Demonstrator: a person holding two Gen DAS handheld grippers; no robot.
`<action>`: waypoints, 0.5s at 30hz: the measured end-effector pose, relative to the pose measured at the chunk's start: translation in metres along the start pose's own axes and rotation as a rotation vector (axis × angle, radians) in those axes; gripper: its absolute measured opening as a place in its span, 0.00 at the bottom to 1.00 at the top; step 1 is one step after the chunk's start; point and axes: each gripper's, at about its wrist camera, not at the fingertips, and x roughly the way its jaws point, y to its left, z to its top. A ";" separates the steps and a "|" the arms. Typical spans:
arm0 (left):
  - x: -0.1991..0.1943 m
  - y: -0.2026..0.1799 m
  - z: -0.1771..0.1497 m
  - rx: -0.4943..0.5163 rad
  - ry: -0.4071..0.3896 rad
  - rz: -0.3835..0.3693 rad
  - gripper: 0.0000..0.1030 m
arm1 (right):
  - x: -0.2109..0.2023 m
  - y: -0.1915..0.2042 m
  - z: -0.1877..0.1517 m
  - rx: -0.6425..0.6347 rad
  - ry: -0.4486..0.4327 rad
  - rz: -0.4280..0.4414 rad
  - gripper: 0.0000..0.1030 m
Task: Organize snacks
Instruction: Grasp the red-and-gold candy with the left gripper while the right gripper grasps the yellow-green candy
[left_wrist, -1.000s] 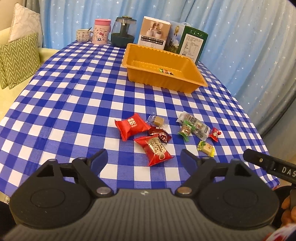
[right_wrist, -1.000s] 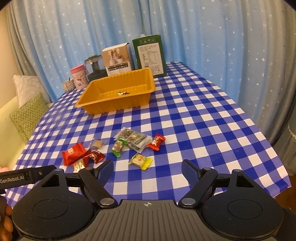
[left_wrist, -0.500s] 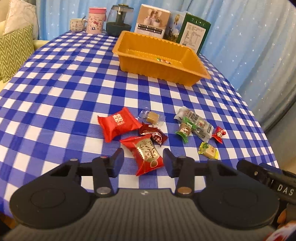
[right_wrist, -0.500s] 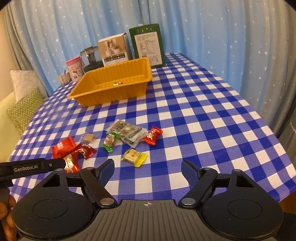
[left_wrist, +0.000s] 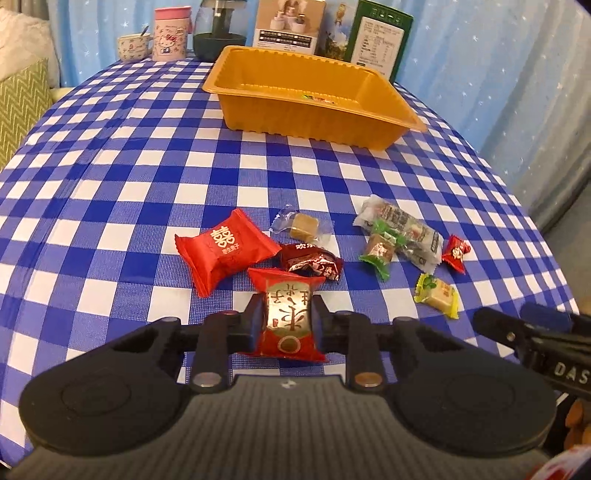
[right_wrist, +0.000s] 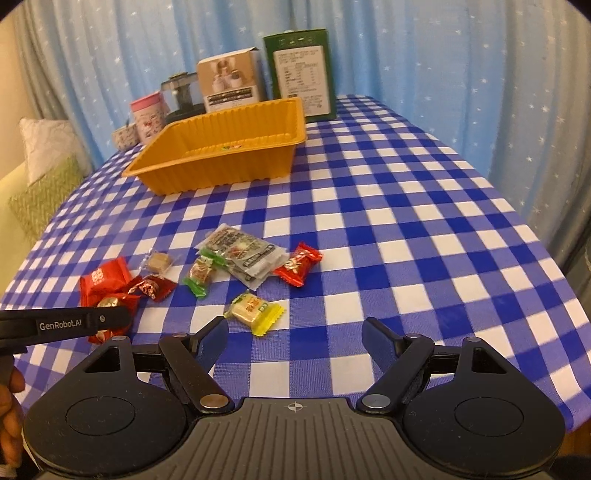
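Several wrapped snacks lie in a loose group on the blue checked tablecloth. My left gripper (left_wrist: 287, 307) is closing, and its pads press the sides of a red and gold snack packet (left_wrist: 291, 338) that still lies on the cloth. Beside it are a red packet (left_wrist: 225, 249), a dark red candy (left_wrist: 312, 262) and a clear-wrapped caramel (left_wrist: 303, 225). My right gripper (right_wrist: 295, 330) hangs open above the cloth with nothing between its fingers. A yellow candy (right_wrist: 255, 312) lies just ahead of its left finger. The orange tray (left_wrist: 317, 123) stands farther back with a small candy inside.
A green candy (left_wrist: 380, 253), a clear packet (left_wrist: 402, 229) and a small red candy (left_wrist: 456, 253) lie to the right. A mug (left_wrist: 135, 46), a pink cup (left_wrist: 170, 33), a dark jar and two boxes (right_wrist: 299, 74) line the far edge. Cushions and curtains surround the table.
My left gripper moved forward and down onto the red and gold packet, and its jaws came together on it. My right gripper sank closer to the cloth, still open.
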 end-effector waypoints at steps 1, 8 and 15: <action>-0.001 -0.001 0.000 0.006 0.000 0.000 0.22 | 0.002 0.001 0.000 -0.014 0.002 0.008 0.77; -0.016 0.000 -0.003 0.022 -0.020 -0.033 0.21 | 0.019 0.017 0.008 -0.167 0.005 0.077 0.65; -0.020 0.003 0.000 0.020 -0.034 -0.039 0.21 | 0.045 0.027 0.014 -0.346 0.053 0.106 0.48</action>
